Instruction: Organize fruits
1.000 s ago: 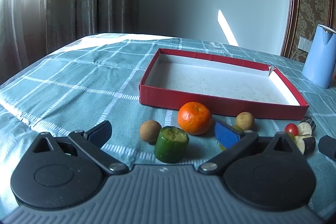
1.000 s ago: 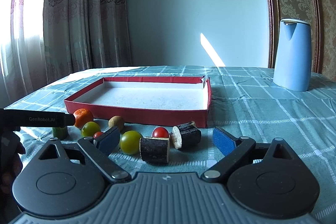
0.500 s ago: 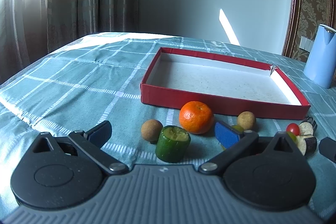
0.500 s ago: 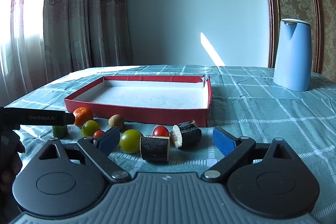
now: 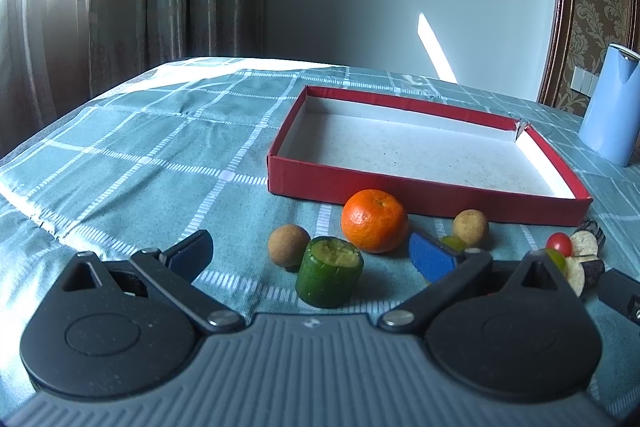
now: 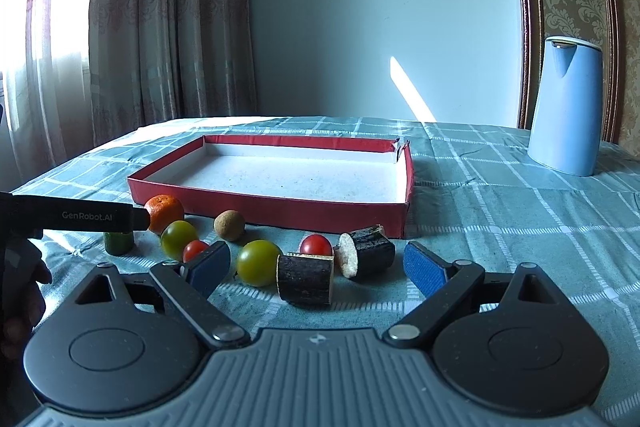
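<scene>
An empty red tray lies on the checked cloth. In front of it in the left wrist view are an orange, two brown longans, a green cucumber chunk, a red cherry tomato and eggplant pieces. My left gripper is open, low over the cloth, with the cucumber chunk between its fingers. My right gripper is open, with a green tomato and an eggplant chunk between its fingers. A second eggplant chunk and red tomatoes lie nearby.
A blue kettle stands at the back right. Curtains hang at the left and a wall is behind the table. The left gripper's body reaches in from the left of the right wrist view, over the orange.
The left gripper has crept slightly forward and up; the fruit sits a little lower in its view. The right gripper has barely moved. Both stay open.
</scene>
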The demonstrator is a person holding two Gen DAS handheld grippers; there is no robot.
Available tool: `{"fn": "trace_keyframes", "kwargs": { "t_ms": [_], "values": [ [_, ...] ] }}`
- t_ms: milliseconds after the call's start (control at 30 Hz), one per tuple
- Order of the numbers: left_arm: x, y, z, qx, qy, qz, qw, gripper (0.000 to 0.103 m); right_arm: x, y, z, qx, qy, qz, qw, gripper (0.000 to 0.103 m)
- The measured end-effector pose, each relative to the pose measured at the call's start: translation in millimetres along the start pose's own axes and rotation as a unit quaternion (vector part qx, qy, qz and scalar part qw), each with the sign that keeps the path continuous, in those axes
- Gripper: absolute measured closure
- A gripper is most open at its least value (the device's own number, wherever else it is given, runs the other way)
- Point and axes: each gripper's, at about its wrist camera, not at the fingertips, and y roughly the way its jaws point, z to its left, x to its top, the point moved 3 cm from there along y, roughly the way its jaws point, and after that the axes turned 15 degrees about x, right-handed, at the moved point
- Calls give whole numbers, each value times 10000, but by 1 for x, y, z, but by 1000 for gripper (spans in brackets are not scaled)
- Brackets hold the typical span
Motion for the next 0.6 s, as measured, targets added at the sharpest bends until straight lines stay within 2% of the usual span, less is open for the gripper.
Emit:
{"fn": "trace_keyframes", "kwargs": {
  "t_ms": [67, 600],
  "values": [
    [0, 0, 0, -6, -4, -2, 10000, 0, 0, 1, 0, -19, -8, 18, 10000, 14],
    [0, 2, 0, -21, -18, 37, 10000, 0, 0, 1, 1, -53, -12, 61, 10000, 15]
  ]
}}
